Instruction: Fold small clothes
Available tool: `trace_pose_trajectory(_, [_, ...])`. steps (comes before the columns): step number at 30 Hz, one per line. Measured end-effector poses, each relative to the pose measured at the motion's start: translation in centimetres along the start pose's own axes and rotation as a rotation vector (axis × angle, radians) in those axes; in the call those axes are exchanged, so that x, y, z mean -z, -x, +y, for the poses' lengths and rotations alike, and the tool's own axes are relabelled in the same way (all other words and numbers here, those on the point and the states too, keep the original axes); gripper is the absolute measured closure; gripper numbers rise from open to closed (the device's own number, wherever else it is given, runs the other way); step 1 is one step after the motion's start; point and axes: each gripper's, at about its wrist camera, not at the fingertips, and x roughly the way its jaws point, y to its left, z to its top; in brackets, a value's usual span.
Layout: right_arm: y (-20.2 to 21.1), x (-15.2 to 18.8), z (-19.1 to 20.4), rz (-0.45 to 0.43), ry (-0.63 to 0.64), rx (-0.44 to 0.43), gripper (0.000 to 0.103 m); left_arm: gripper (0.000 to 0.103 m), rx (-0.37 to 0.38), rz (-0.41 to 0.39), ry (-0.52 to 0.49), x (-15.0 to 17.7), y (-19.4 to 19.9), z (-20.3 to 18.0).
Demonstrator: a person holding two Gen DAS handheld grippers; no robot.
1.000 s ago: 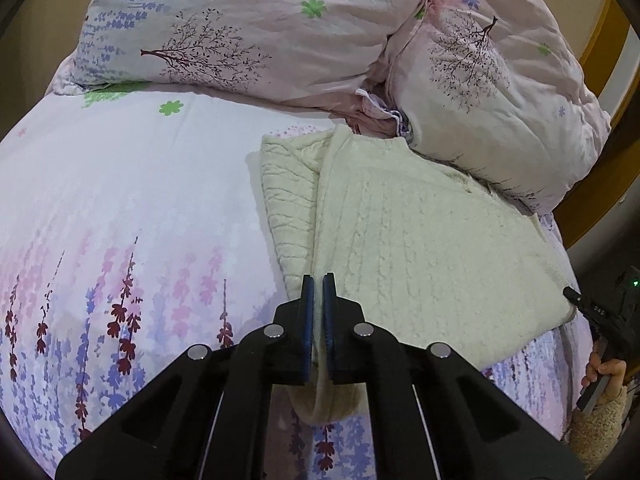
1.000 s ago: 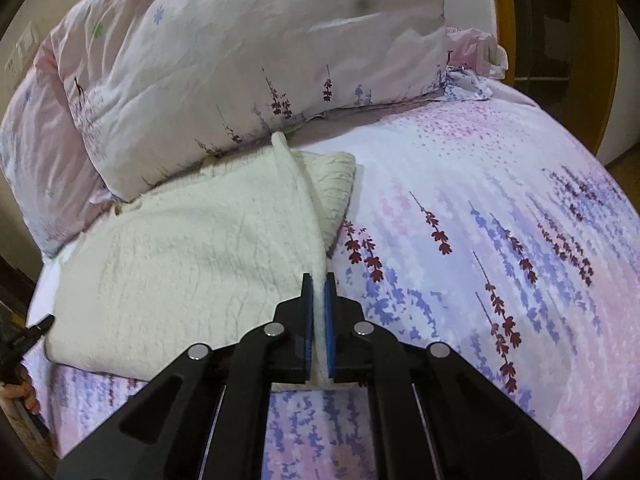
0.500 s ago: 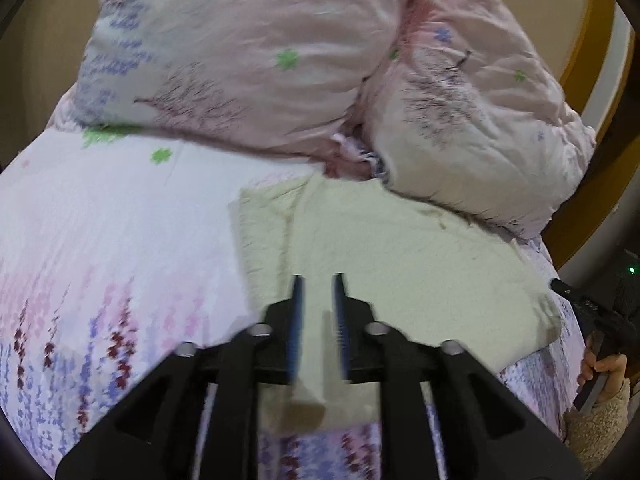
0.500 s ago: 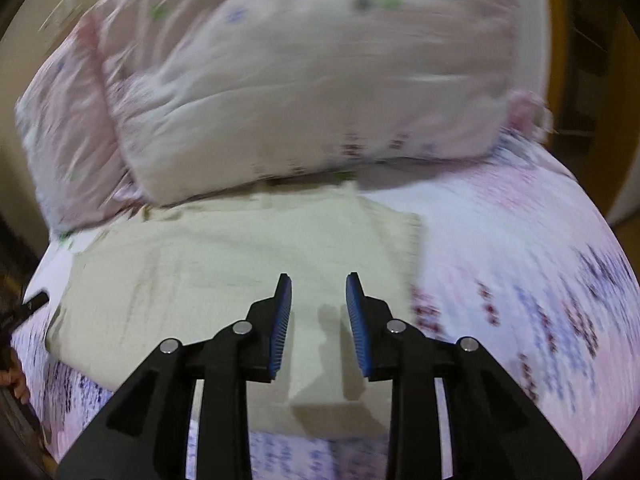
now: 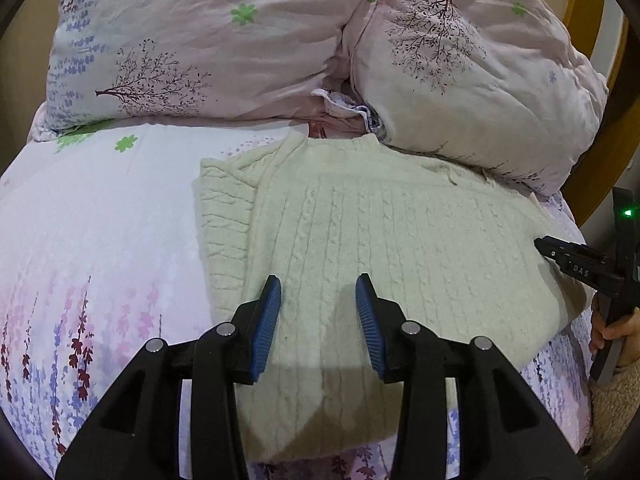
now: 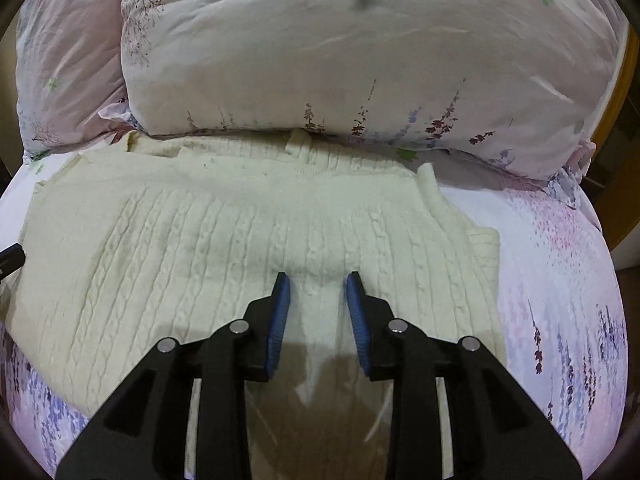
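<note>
A cream cable-knit sweater [image 5: 400, 240] lies folded flat on the flowered bedsheet [image 5: 100, 220], one folded-in side showing along its left edge. My left gripper [image 5: 318, 280] hovers over the sweater's near left part; its jaws are opening and nothing is between the blue pads. In the right wrist view the same sweater [image 6: 200, 248] fills the middle. My right gripper [image 6: 317, 276] stands open above its near middle, holding nothing. That right gripper [image 5: 576, 268] also shows at the left wrist view's right edge, held by a hand [image 5: 612, 332].
Two puffy pink pillows [image 5: 220, 40] [image 5: 460, 80] lie behind the sweater, touching its far edge. A big pillow [image 6: 360, 60] crowds the sweater's collar side. A wooden bed frame [image 5: 580, 20] stands at the right. Bare sheet [image 6: 560, 280] spreads right of the sweater.
Both grippers were shut on sweater fabric and have let go and opened. The folded layer now lies flat. The right gripper has swung over the sweater's middle and rolled.
</note>
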Motion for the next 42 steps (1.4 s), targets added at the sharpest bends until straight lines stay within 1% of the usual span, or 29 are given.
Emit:
trace_pose_trajectory(2, [0.5,0.0,-0.2,-0.005,-0.036,-0.019,0.072,0.061,0.024,-0.002,0.03,-0.2,0.6,0.4])
trace_pose_trajectory(3, [0.8,0.0,-0.2,-0.016,-0.055,-0.038,0.072,0.052,0.04,-0.008,0.051,-0.4,1.0,0.8])
trace_pose_trajectory(4, [1.3,0.0,-0.2,-0.032,-0.078,-0.08,0.072,0.048,0.058,-0.024,0.084,-0.4,1.5,1.3])
trace_pose_trajectory(5, [1.6,0.0,-0.2,-0.038,-0.086,-0.099,0.072,0.041,0.069,-0.042,0.116,-0.4,2.0,2.0])
trace_pose_trajectory(6, [1.9,-0.2,0.0,-0.047,-0.09,-0.123,0.072,0.037,0.069,-0.059,0.151,-0.5,2.5,2.7])
trace_pose_trajectory(8, [2.3,-0.3,0.8,-0.056,-0.076,-0.146,0.071,0.037,0.067,-0.078,0.211,-0.8,3.0,3.9])
trace_pose_trajectory(10, [2.6,-0.3,2.2,-0.063,-0.051,-0.175,0.068,0.036,0.07,-0.078,0.286,-0.9,3.2,5.5])
trace_pose_trajectory(12, [2.9,-0.3,4.0,-0.073,-0.015,-0.199,0.064,0.036,0.086,-0.066,0.345,-0.9,2.9,6.5])
trace_pose_trajectory(15, [2.8,-0.3,6.2,-0.075,0.025,-0.21,0.063,0.036,0.129,-0.033,0.446,-0.5,2.1,7.7])
trace_pose_trajectory(17, [2.7,-0.4,7.2,-0.073,0.042,-0.211,0.063,0.036,0.152,-0.018,0.484,-0.3,1.6,8.1])
trace_pose_trajectory(19, [2.5,-0.5,7.9,-0.076,0.052,-0.207,0.063,0.036,0.167,-0.006,0.508,-0.1,1.2,8.2])
trace_pose_trajectory(22, [2.0,-0.7,8.8,-0.081,0.074,-0.186,0.063,0.036,0.179,-0.009,0.523,-0.2,0.9,8.2])
trace_pose_trajectory(23, [1.5,-0.7,9.2,-0.061,0.094,-0.169,0.063,0.036,0.185,-0.01,0.53,-0.2,0.8,8.1])
trace_pose_trajectory(24, [1.1,-0.7,9.3,-0.048,0.104,-0.16,0.062,0.036,0.189,-0.012,0.538,-0.3,0.7,8.1])
trace_pose_trajectory(26, [1.1,-0.6,9.3,-0.058,0.11,-0.149,0.06,0.036,0.209,-0.013,0.553,-0.3,0.5,8.2])
trace_pose_trajectory(33, [0.7,-0.5,8.8,-0.05,0.092,-0.173,0.058,0.036,0.233,-0.015,0.577,-0.6,0.2,7.8])
trace_pose_trajectory(42, [0.7,-0.5,8.8,-0.055,0.1,-0.172,0.058,0.036,0.247,-0.005,0.59,-1.2,-0.3,7.1])
